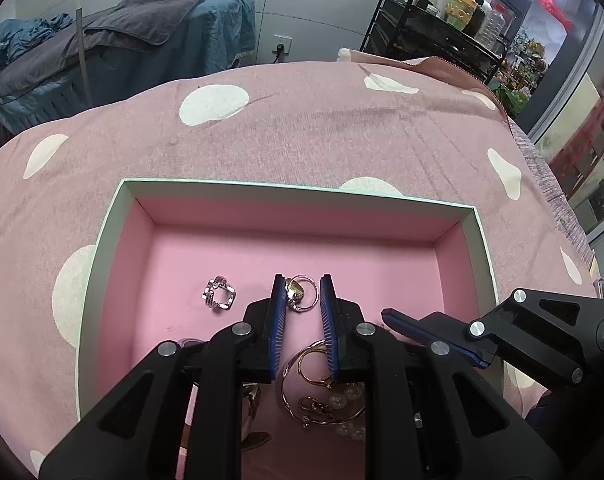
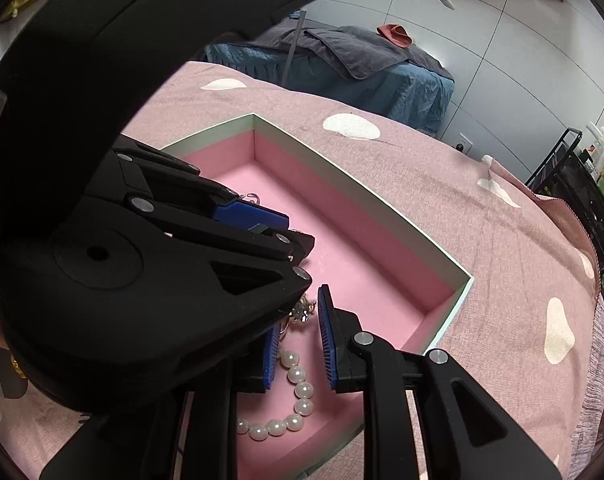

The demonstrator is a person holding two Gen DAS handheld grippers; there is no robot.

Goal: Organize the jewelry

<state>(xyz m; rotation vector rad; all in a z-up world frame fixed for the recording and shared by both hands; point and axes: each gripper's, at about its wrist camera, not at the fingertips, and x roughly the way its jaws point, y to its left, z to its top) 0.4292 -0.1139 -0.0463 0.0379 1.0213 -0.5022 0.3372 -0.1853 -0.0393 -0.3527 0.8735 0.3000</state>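
A pink-lined jewelry box point(image 1: 302, 204) lies open on the spotted pink cloth; it also shows in the right wrist view point(image 2: 454, 300). My left gripper point(image 1: 302, 284) is open inside the box, its jaws standing either side of a silver ring with a charm point(image 1: 299, 292). A silver square ring point(image 1: 219, 293) lies to its left. Gold hoops and pearls point(image 1: 326, 396) lie under the fingers. My right gripper point(image 2: 299, 312) is open over a pearl strand point(image 2: 297, 392) and a small sparkly piece point(image 2: 304, 308). The left gripper's body hides the box's left half in the right wrist view.
The box rests on a bed with a pink, white-spotted cover point(image 1: 342, 128). A massage bed with blue and grey covers point(image 1: 121, 48) stands behind. A black cart with bottles point(image 1: 442, 20) stands at the back right.
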